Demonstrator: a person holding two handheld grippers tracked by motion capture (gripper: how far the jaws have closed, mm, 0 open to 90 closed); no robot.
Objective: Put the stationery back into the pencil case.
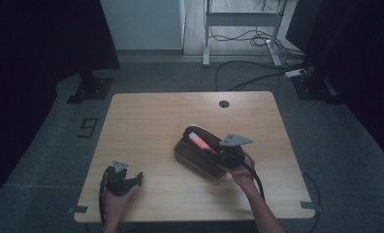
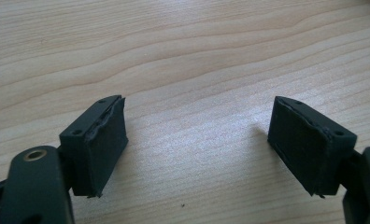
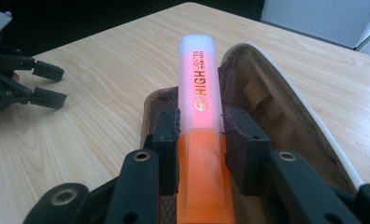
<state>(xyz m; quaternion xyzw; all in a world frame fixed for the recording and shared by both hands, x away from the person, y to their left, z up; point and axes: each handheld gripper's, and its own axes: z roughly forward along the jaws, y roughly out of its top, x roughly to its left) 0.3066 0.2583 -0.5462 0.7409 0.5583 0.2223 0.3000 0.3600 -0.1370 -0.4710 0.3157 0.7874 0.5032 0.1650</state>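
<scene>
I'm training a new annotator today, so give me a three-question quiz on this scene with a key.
1. True or false: the right tongs are shut on the highlighter.
2. What lies between the pads of the left tongs? A) a cap B) nothing, just bare table C) a pen
3. What open thing lies under the highlighter?

Key: 1 true. 2 B. 3 the brown pencil case.

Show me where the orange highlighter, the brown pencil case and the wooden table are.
orange highlighter (image 3: 199, 93), right gripper view, on its pale cap.
brown pencil case (image 1: 195, 160), high view, on its near side wall.
wooden table (image 1: 146, 121), high view, on bare top.
</scene>
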